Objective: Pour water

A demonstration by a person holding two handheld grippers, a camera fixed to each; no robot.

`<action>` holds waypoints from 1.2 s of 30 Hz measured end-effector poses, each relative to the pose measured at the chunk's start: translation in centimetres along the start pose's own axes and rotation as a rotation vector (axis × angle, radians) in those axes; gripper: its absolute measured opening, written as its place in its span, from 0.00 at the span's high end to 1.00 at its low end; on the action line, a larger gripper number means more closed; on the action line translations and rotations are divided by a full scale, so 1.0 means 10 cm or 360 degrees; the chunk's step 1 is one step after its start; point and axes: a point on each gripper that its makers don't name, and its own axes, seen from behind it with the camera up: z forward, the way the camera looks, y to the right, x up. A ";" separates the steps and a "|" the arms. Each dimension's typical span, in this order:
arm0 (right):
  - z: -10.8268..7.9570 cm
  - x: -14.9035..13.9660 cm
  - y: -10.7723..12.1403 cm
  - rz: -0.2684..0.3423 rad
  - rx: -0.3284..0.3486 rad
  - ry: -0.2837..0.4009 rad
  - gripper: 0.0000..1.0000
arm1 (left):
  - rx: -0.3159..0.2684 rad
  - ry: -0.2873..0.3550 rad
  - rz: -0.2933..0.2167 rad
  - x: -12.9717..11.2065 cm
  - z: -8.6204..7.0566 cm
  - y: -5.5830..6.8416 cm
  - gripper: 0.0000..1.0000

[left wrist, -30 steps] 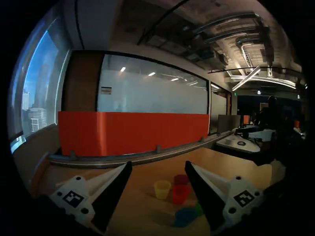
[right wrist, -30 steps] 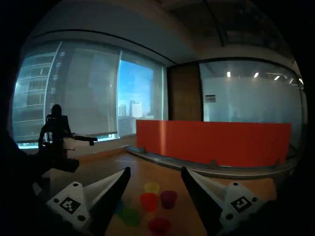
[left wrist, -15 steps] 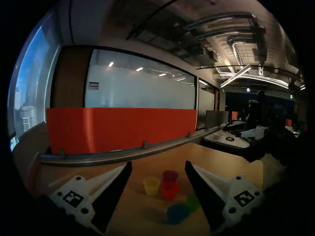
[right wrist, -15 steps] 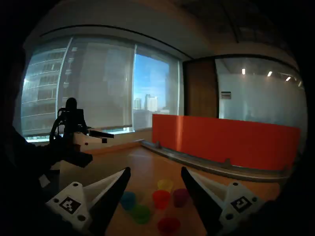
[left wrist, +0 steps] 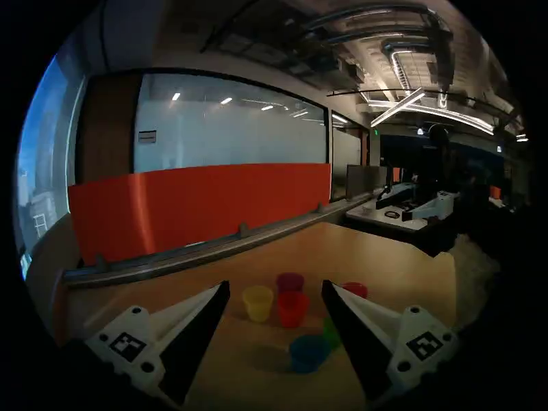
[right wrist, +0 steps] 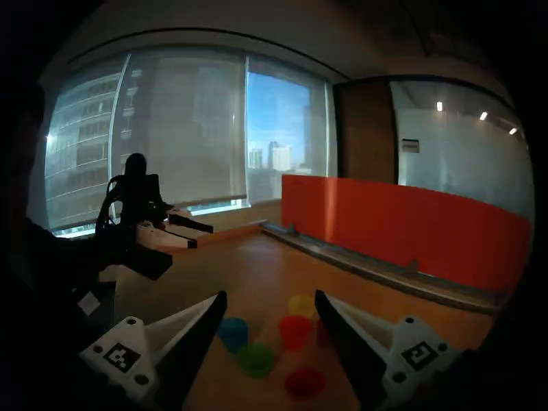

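A: Listing grippers: jaw state?
B: Left gripper (left wrist: 274, 283): wide, empty. Right gripper (right wrist: 269, 294): wide, empty.
A: Cups?
B: Clustered on table (left wrist: 397, 260), ahead of both grippers. Yellow cup (left wrist: 258, 302) left, purple cup (left wrist: 290, 281) far, red cup (left wrist: 292, 308) middle, blue cup (left wrist: 308, 353) near, green cup (left wrist: 331, 332) right, second red cup (left wrist: 355, 289) far right, partly behind a finger.

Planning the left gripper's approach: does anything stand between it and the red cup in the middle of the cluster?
Partly. In the left gripper view the blue cup stands nearer the open left gripper than the middle red cup, slightly right of it, the green cup alongside. Otherwise only bare table lies between.
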 end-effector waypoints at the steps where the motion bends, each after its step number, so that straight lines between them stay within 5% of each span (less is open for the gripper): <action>1: 0.01 -0.03 -0.01 -0.0007 0.0005 -0.0014 0.01 | -0.0004 -0.0012 0.0015 -0.03 0.01 0.01 0.00; 18: 0.19 -0.51 -0.10 -0.0104 0.0061 -0.0185 0.00 | -0.0127 -0.0150 0.0134 -0.48 0.23 0.27 0.00; 36: 0.35 -1.15 -0.16 -0.0195 0.0119 -0.0364 0.01 | -0.0240 -0.0361 0.0138 -1.17 0.41 0.42 0.00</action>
